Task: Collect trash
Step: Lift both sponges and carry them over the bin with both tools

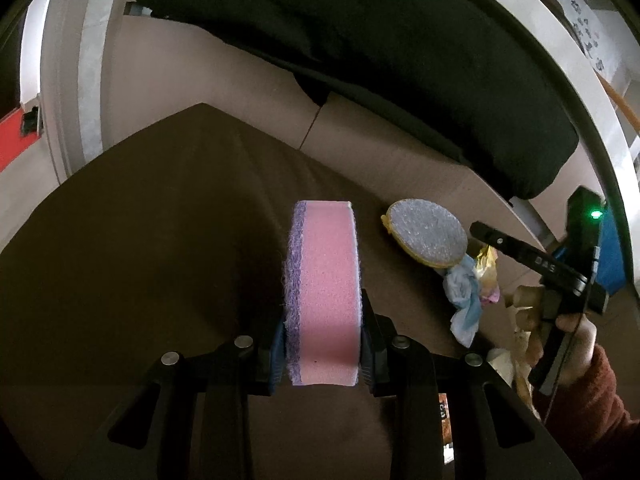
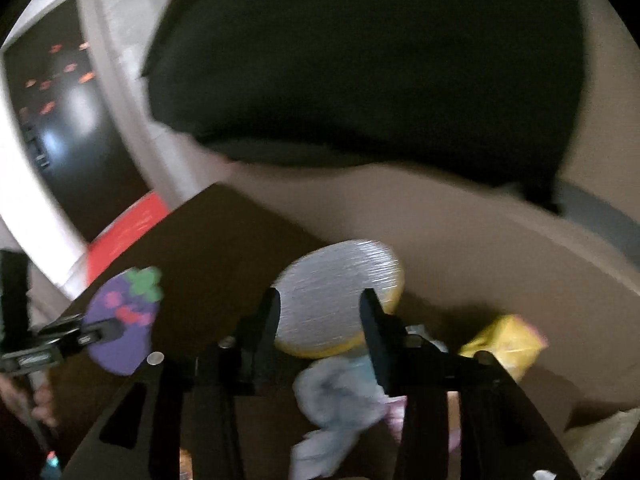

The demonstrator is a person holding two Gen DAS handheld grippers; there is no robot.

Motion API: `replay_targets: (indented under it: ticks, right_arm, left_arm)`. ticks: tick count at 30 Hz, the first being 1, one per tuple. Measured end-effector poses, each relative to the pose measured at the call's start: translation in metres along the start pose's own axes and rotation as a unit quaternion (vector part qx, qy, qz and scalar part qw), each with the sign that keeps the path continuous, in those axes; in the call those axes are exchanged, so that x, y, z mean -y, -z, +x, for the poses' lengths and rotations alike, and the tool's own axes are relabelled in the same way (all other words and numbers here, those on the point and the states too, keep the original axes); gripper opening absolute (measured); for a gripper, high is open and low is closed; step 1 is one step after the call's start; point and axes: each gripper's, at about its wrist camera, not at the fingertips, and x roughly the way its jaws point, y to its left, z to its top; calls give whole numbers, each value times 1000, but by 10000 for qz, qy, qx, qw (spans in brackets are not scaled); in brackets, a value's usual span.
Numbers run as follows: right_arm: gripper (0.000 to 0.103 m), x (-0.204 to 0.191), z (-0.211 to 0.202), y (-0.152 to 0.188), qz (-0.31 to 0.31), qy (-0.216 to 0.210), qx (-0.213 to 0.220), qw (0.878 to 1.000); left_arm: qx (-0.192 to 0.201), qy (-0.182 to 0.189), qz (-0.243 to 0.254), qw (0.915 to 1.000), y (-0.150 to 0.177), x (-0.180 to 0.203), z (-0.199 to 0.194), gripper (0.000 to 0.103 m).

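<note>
My left gripper (image 1: 323, 344) is shut on a pink sponge with a purple scouring side (image 1: 326, 288), held on edge above a brown cardboard box flap (image 1: 140, 240). The sponge shows in the right wrist view (image 2: 120, 320) as a purple grape-shaped face, held at the left. A round yellow sponge with a silver top (image 1: 426, 234) lies in the box; it also shows in the right wrist view (image 2: 340, 296). My right gripper (image 2: 320, 320) is open, with its fingers on either side of the round sponge, which lies just beyond them. Crumpled pale blue paper (image 2: 336, 400) and a yellow wrapper (image 2: 504, 344) lie below.
A big black cushion (image 1: 360, 52) lies across the back of the cardboard box (image 1: 400, 152). More crumpled trash (image 1: 524, 332) sits by the right gripper (image 1: 560, 276). A white curved frame (image 1: 64, 80) and a red surface (image 1: 12, 140) are at the left.
</note>
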Motion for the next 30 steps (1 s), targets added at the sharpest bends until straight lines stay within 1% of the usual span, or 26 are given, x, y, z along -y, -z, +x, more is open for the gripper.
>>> replay_targets:
  ticks: [4, 8, 9, 10, 11, 13, 16, 19, 23, 25, 28, 30]
  right_arm:
    - [43, 22, 23, 3, 541, -169, -336, 9978]
    - [43, 22, 46, 3, 689, -441, -331, 9961]
    - [38, 22, 51, 3, 705, -596, -356, 9951]
    - [22, 21, 52, 3, 700, -736, -345, 9942]
    - [16, 16, 50, 1, 635, -832, -302, 9940]
    - [13, 5, 38, -1, 427, -843, -103, 9955]
    - [13, -13, 6, -4, 94, -674, 244, 9974]
    - [13, -22, -33, -4, -109, -454, 558, 9973]
    - [13, -36, -92, 5, -473, -54, 1009, 9938]
    - [13, -37, -119, 11, -607, 131, 1188, 9910]
    - [13, -33, -159, 21, -681, 307, 1420, 9870]
    - [13, -25, -189, 30, -659, 477, 1601, 9838]
  left_arm:
    - [-45, 34, -42, 10000, 1, -3, 3, 31]
    - [-29, -20, -26, 10000, 1, -3, 2, 31]
    - [-13, -43, -27, 10000, 1, -3, 1, 31]
    - [33, -90, -4, 10000, 0, -2, -2, 31]
    - [99, -142, 49, 9998, 0, 1, -5, 31]
    - [241, -216, 164, 9993, 0, 7, -11, 31]
    - [565, -352, 399, 9970, -2, 28, -27, 31]
    - [979, -523, 823, 9904, -4, 62, -47, 31]
    - [1582, -713, 1473, 9737, -3, 122, -72, 31]
    - [1794, -688, 1736, 9659, 0, 153, -82, 31]
    - [1884, -523, 1888, 9624, 5, 186, -91, 31]
    - [1954, -498, 1995, 9589, 9, 209, -96, 31]
